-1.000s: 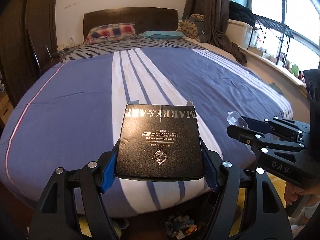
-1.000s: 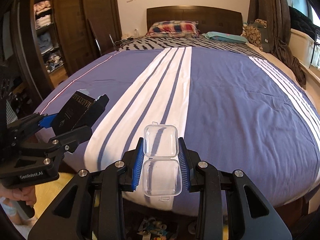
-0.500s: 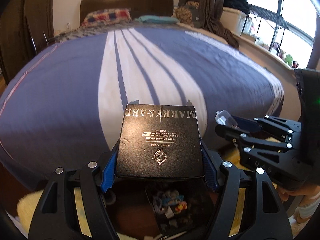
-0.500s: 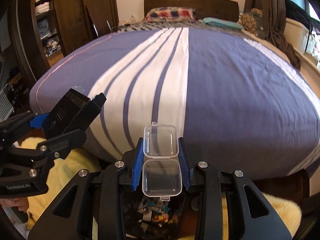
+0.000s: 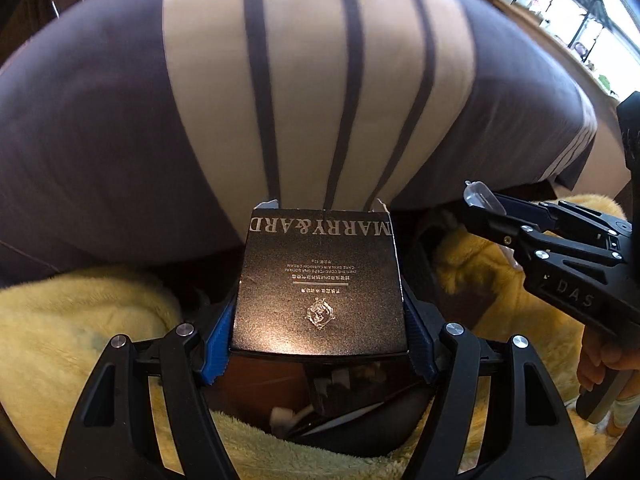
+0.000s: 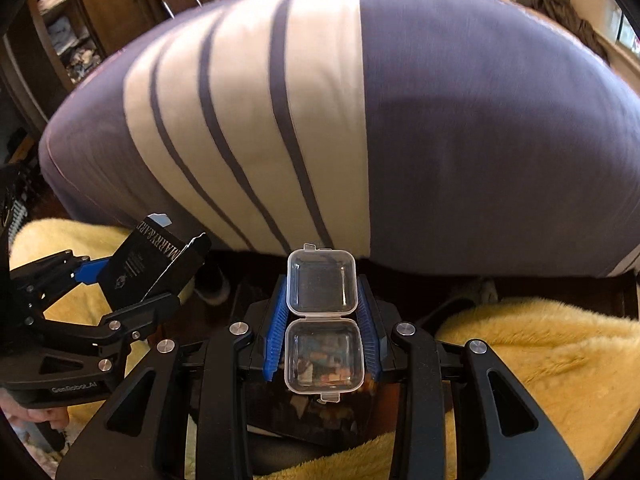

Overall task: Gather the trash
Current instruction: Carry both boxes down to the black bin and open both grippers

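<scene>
My left gripper (image 5: 320, 312) is shut on a flat black carton (image 5: 320, 280) with silver lettering, its blue pads pressed on both sides. That carton (image 6: 150, 268) and the left gripper (image 6: 132, 280) also show at the left of the right wrist view. My right gripper (image 6: 323, 320) is shut on a small clear hinged plastic case (image 6: 323, 320), lid folded open. From the left wrist view, the right gripper (image 5: 486, 204) comes in from the right with the case's edge (image 5: 478, 194) at its tip. Below both grippers sits a dark trash bin (image 5: 348, 420) with scraps inside (image 6: 320, 404).
A bed with a purple and white striped cover (image 5: 280, 100) fills the upper half of both views (image 6: 360, 120). Yellow fluffy rugs (image 5: 80, 340) lie on the floor either side of the bin (image 6: 540, 360). A dark wardrobe (image 6: 80, 20) stands at the far left.
Both grippers have dropped from over the bed to just above the bin at its foot and tilted downward. The carton and the clear case stay gripped as before.
</scene>
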A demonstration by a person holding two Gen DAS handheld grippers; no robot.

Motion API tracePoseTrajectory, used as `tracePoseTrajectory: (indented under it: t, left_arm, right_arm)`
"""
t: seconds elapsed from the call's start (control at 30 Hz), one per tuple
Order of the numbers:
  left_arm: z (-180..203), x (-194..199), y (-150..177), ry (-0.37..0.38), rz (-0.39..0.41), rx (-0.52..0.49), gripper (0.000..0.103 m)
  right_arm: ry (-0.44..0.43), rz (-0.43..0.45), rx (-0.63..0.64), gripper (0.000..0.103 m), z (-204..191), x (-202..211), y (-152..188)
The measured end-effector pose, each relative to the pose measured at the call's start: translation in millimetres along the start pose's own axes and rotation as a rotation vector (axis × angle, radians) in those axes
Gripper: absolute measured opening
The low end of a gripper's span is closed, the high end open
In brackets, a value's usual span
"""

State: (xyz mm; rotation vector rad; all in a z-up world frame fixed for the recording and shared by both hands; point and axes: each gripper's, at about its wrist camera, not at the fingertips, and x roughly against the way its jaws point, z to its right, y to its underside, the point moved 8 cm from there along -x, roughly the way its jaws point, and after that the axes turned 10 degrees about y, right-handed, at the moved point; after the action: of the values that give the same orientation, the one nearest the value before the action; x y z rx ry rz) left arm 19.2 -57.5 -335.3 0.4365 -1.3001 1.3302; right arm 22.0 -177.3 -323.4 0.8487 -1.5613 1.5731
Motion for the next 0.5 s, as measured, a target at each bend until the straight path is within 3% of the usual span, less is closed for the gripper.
tracePoseTrajectory:
  t: [0.23, 0.5]
  left_arm:
    - [-7.1, -44.3, 19.3, 0.035, -0.136, 0.021, 0.068]
    - [-4.9, -73.9, 36.8, 0.076, -0.235, 0.044, 0.068]
  right_arm:
    - [-0.024, -0.104, -0.019, 0.034, -1.9, -29.3, 15.2]
    - [-0.030, -0.221, -0.023, 0.034, -4.8, -60.5, 29.5]
